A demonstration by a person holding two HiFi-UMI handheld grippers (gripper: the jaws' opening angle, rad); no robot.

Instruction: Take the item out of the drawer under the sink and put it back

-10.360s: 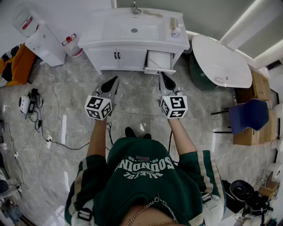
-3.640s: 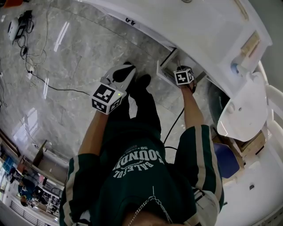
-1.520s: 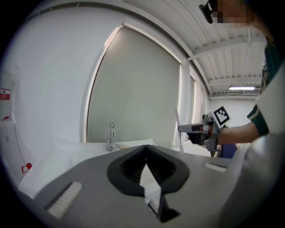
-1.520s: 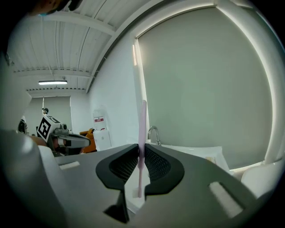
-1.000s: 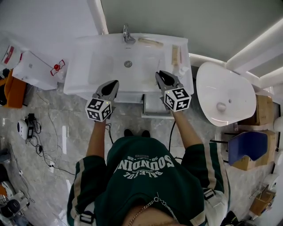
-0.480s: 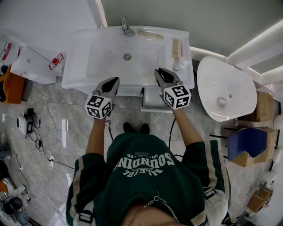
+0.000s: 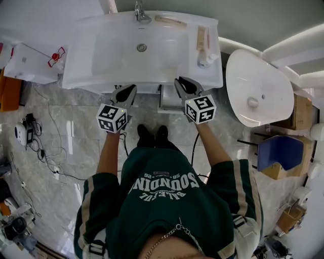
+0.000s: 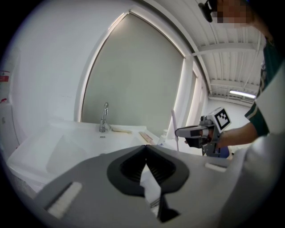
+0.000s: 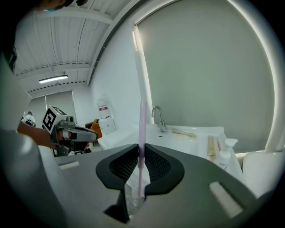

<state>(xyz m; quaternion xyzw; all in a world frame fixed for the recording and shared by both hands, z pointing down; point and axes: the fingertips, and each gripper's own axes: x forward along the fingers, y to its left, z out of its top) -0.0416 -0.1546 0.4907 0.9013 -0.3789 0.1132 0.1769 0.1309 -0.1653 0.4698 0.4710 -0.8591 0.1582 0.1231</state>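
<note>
My right gripper point(image 9: 140, 156) is shut on a thin pink stick point(image 9: 141, 129) in a clear wrapper, which stands upright out of the jaws. In the head view this gripper point(image 7: 178, 81) hovers at the front edge of the white vanity point(image 7: 81, 71), just above the open drawer point(image 7: 169, 103) under the sink. My left gripper point(image 7: 130, 89) is level with it at the left of the drawer. Its jaws point(image 8: 145, 149) meet at the tips with nothing between them. The left gripper view shows the right gripper point(image 8: 189, 132) with the stick point(image 8: 173, 124) pointing up.
A faucet point(image 7: 139, 10), a long wooden piece point(image 7: 201, 38) and a pump bottle point(image 7: 205, 59) are on the vanity top. A white oval fixture point(image 7: 255, 86) stands to the right, a blue chair point(image 7: 278, 152) beyond it. A white box point(image 7: 30, 63) and floor cables point(image 7: 30, 141) lie left.
Both grippers have drawn back from over the basin to the vanity's front edge. The right one still holds the pink stick upright.
</note>
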